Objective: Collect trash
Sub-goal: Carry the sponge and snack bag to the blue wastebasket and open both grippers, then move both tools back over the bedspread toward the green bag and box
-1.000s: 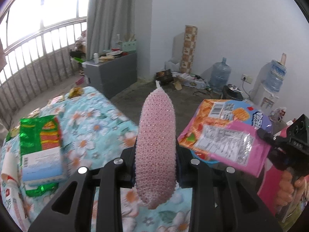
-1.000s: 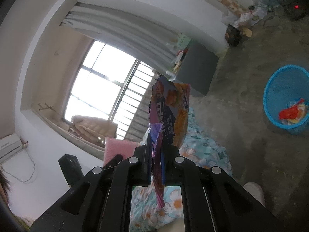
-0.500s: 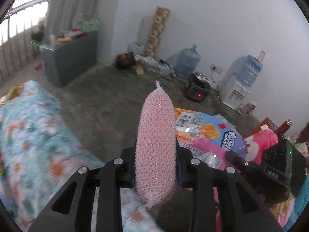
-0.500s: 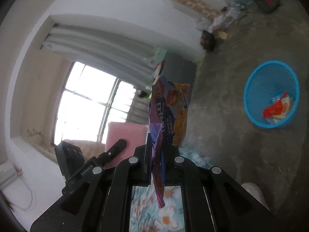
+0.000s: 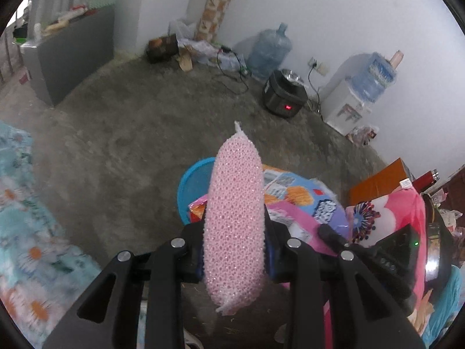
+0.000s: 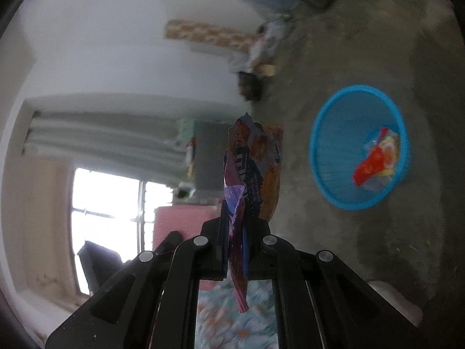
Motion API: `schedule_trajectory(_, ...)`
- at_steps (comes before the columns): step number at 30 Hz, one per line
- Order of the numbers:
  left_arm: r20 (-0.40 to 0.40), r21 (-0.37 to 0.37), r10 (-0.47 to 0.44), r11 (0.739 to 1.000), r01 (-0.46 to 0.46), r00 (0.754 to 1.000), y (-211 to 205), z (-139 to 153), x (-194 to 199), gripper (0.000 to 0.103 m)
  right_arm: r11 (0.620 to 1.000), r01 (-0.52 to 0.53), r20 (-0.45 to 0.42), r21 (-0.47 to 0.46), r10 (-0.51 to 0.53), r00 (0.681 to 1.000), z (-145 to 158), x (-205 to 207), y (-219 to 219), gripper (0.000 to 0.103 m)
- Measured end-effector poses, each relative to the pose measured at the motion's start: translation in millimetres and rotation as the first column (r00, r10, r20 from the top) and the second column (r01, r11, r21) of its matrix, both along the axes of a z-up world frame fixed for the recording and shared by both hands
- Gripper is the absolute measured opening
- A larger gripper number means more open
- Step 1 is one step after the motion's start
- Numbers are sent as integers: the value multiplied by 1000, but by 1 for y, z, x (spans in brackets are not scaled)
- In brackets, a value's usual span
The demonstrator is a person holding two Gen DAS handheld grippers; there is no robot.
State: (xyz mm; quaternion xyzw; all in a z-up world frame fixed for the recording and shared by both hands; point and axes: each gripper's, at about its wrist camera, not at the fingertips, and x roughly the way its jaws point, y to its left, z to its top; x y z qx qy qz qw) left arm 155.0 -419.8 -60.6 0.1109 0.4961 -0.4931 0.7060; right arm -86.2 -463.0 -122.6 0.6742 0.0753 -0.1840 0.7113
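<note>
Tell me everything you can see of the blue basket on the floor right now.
The blue basket is a round plastic tub with ribbed inner walls, standing open side up on the grey concrete floor. Inside lie a red-orange wrapper and some paler scraps. Nothing grips it; both tools are off it. In the left wrist view only its rim shows, behind the pink mesh sponge and under the snack bag in the right tool.
</note>
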Motion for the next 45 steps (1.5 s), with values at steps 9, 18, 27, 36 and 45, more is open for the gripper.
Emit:
schedule_trajectory(9, -10, 104, -66, 992, 67, 998, -87, -60, -2, 66, 954, 220, -69, 206, -210, 975, -97, 7, -38, 26)
schedule_trajectory(18, -13, 128, 17, 992, -15, 1000, -83, -74, 7, 77, 917, 286, -264, 278, -213, 941, -147, -16, -35, 62)
schedule_trajectory(27, 33, 25, 44, 999, -45, 998, -50, -23, 1, 79, 958, 243, -311, 153, -187, 932, -113, -11, -30, 63)
schedule_trajectory(36, 155, -102, 87, 992, -72, 984, 34, 51, -16, 88, 987, 15, -402, -161, -79, 912, -26, 31, -5, 70)
schedule_trajectory(45, 221, -194, 216, 965, -175, 951, 140, 90, -23, 91, 917, -241, -442, -317, 82, 893, 38, 74, 33, 80)
